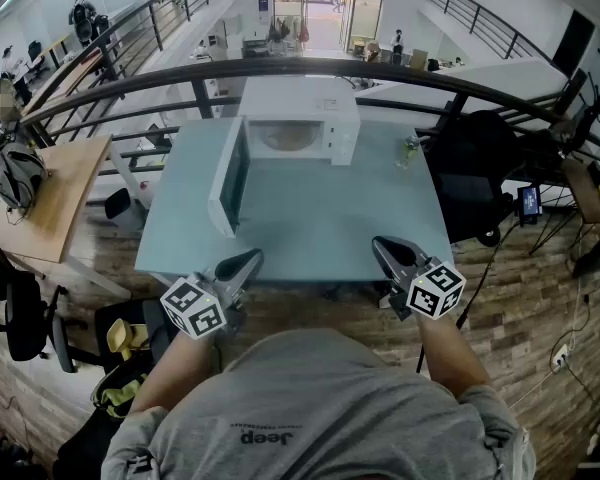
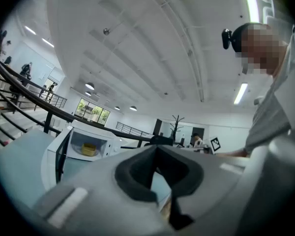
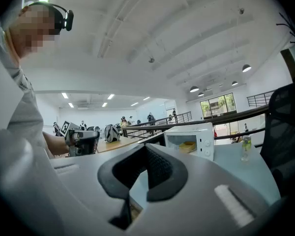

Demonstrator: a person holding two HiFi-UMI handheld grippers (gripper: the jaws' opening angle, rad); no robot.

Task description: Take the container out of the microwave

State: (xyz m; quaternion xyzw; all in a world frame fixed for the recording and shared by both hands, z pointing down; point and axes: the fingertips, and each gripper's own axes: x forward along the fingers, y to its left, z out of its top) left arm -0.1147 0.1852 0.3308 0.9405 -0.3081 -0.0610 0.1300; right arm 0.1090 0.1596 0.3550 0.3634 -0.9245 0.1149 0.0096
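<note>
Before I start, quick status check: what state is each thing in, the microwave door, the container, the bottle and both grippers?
microwave door: swung wide open.
container: inside the microwave, not yet taken out.
bottle: upright on the table, right of the microwave.
left gripper: shut, empty, short of the table.
right gripper: shut, empty, short of the table.

The white microwave [image 1: 310,103] sits at the far edge of the pale table [image 1: 320,218], door [image 1: 230,180] swung left. Yellow container [image 2: 89,149] is inside it. Clear bottle [image 1: 408,150] stands to its right.
</note>
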